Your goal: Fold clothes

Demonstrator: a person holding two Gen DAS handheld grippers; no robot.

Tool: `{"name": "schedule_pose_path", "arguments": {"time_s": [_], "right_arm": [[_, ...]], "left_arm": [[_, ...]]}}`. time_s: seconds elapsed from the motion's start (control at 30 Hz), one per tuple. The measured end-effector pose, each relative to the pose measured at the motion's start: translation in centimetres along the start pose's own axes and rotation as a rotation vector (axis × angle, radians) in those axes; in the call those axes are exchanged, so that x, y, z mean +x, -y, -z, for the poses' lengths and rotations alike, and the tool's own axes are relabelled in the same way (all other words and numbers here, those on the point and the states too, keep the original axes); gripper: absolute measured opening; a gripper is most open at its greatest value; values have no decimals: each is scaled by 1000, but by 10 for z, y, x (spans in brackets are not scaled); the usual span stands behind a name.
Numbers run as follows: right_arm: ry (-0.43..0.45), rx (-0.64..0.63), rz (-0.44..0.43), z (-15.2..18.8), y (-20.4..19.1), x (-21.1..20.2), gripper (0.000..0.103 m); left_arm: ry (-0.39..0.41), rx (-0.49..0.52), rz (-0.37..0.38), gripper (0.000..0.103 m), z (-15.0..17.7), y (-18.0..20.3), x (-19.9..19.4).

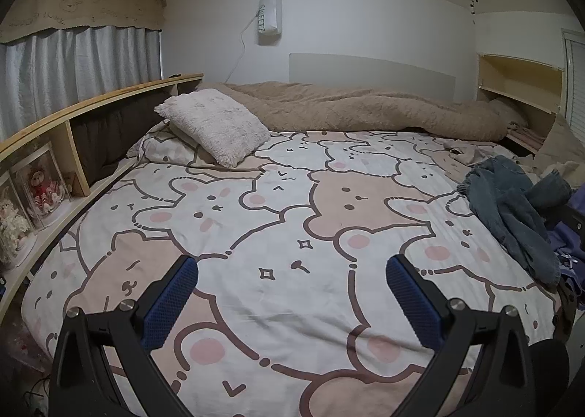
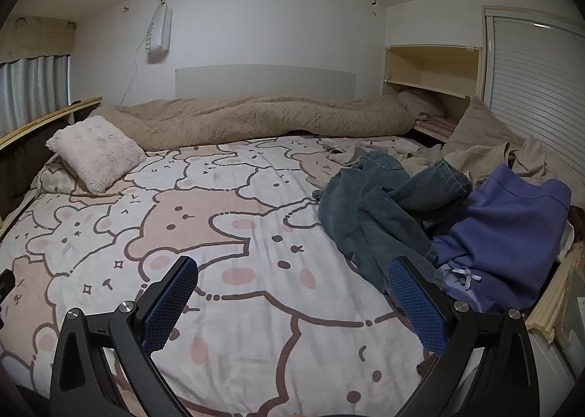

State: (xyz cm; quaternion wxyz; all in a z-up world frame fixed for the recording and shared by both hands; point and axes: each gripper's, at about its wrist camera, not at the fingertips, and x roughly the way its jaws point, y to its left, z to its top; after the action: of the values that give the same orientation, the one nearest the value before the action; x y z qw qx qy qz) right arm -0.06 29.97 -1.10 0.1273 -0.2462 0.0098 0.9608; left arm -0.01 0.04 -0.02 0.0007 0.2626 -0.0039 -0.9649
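Note:
A heap of clothes lies on the right side of the bed. Crumpled blue jeans [image 2: 380, 205] [image 1: 512, 205] sit on top, with a purple garment [image 2: 508, 234] beside them and beige clothes [image 2: 490, 157] behind. My left gripper [image 1: 292, 267] hovers open over the bear-print sheet [image 1: 256, 216], well left of the heap, with nothing between its blue pads. My right gripper [image 2: 292, 267] is open too and holds nothing. Its right fingertip [image 2: 406, 278] is close in front of the jeans' lower edge.
A fluffy pale pillow [image 1: 215, 124] [image 2: 95, 150] lies at the back left. A rolled beige blanket [image 1: 365, 113] [image 2: 263, 117] runs along the far wall. A wooden shelf [image 1: 73, 132] with dolls borders the left side. An open cubby [image 2: 431, 77] and a slatted door [image 2: 533, 95] stand at the right.

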Motion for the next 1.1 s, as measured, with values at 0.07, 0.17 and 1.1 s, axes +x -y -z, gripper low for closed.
{"name": "schedule_pose_path", "arguments": {"time_s": [0.07, 0.17, 1.1], "right_arm": [[2, -1, 2, 0, -1, 0, 103], [2, -5, 8, 0, -2, 0, 103], [-51, -23, 7, -1, -3, 15, 103]], "left_arm": [[4, 1, 0, 103, 0, 1, 0], [6, 0, -1, 103, 1, 2, 1], [-27, 1, 20, 103, 7, 10, 16]]}}
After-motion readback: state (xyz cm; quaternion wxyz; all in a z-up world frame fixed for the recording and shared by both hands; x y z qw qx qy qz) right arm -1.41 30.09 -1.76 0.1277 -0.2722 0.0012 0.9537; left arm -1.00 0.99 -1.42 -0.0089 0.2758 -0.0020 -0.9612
